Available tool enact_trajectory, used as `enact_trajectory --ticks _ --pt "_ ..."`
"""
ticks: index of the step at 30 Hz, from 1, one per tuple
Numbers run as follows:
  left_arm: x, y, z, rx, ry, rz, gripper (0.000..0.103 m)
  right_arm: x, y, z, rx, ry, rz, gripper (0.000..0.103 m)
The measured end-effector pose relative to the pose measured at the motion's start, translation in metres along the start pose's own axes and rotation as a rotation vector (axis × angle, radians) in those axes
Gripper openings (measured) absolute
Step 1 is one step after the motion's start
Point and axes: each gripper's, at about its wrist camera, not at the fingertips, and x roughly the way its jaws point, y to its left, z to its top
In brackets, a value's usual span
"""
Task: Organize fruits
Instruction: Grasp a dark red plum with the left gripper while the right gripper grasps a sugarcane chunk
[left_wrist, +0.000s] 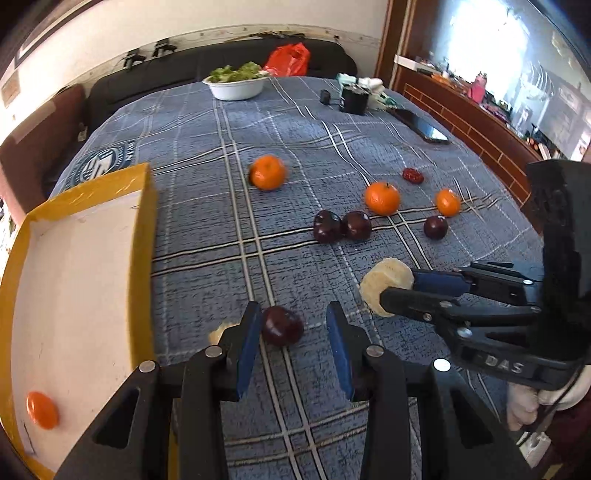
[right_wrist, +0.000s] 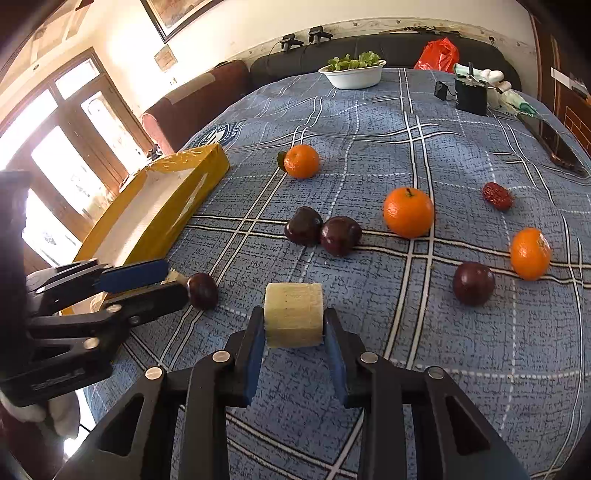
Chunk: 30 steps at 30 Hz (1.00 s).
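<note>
Left tool (left_wrist: 294, 312) is low over the worktop (left_wrist: 207, 236) with its jaws narrow. A dark plum (left_wrist: 282, 325) sits between them. It touches one pad, but I can see a gap at the other pad, so the plum is not squeezed yet. Right tool (right_wrist: 294, 315) holds a pale fruit chunk (right_wrist: 293, 306), with both pads pressed on its flat sides. The plum is round, so it could roll away if one pad pushes it first. The chunk looks soft and may slip or squash if it is pinched too hard. Both tools are near each other, so they could bump if both swing to the yellow box (left_wrist: 146, 229) at once. That box is just beside the left tool, and one orange (left_wrist: 42, 410) already lies inside. Its wall stands up, so fruit has to go over the top or it will hit the side. A second pale chunk (left_wrist: 218, 334) lies in the way, between the left tool and the box. Farther out, the cloth is open, with loose oranges and plums spread well apart.
</note>
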Motion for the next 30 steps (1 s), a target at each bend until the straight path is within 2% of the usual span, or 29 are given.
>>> enact_trajectory --ticks 2,5,12,14,15,16,18,20,25,30 --pt "0.012 -0.003 0.003 0.033 0.024 0.002 0.035 -0.002 -0.004 -0.002 0.01 -0.001 0.012 0.034" --pt "0.02 -0.004 0.005 0.072 0.031 0.062 0.035 -0.004 -0.008 -0.003 0.022 0.002 0.026 0.034" --pt "0.023 -0.001 0.003 0.077 0.046 0.072 0.036 -0.005 -0.009 -0.005 0.027 -0.002 0.036 0.034" --pt "0.025 -0.006 0.002 0.093 0.043 0.108 0.033 -0.004 -0.009 -0.005 0.029 -0.004 0.033 0.034" --pt "0.025 -0.009 0.002 0.108 0.039 0.129 0.026 -0.005 -0.008 -0.005 0.03 -0.005 0.032 0.034" --pt "0.026 -0.012 0.001 0.128 0.038 0.135 0.024 -0.005 -0.009 -0.005 0.031 -0.005 0.031 0.034" --pt "0.027 -0.018 -0.001 0.161 0.035 0.159 0.024 -0.005 -0.008 -0.007 0.03 -0.003 0.027 0.034" --pt "0.024 -0.019 -0.003 0.172 0.034 0.146 0.023 -0.007 -0.006 -0.008 0.026 -0.002 0.015 0.034" --pt "0.008 -0.012 -0.005 0.107 -0.004 0.097 0.023 -0.013 -0.002 -0.011 0.022 -0.015 -0.001 0.033" --pt "-0.033 0.017 0.001 -0.058 -0.093 0.007 0.023 -0.028 0.009 -0.008 0.003 -0.039 -0.006 0.033"
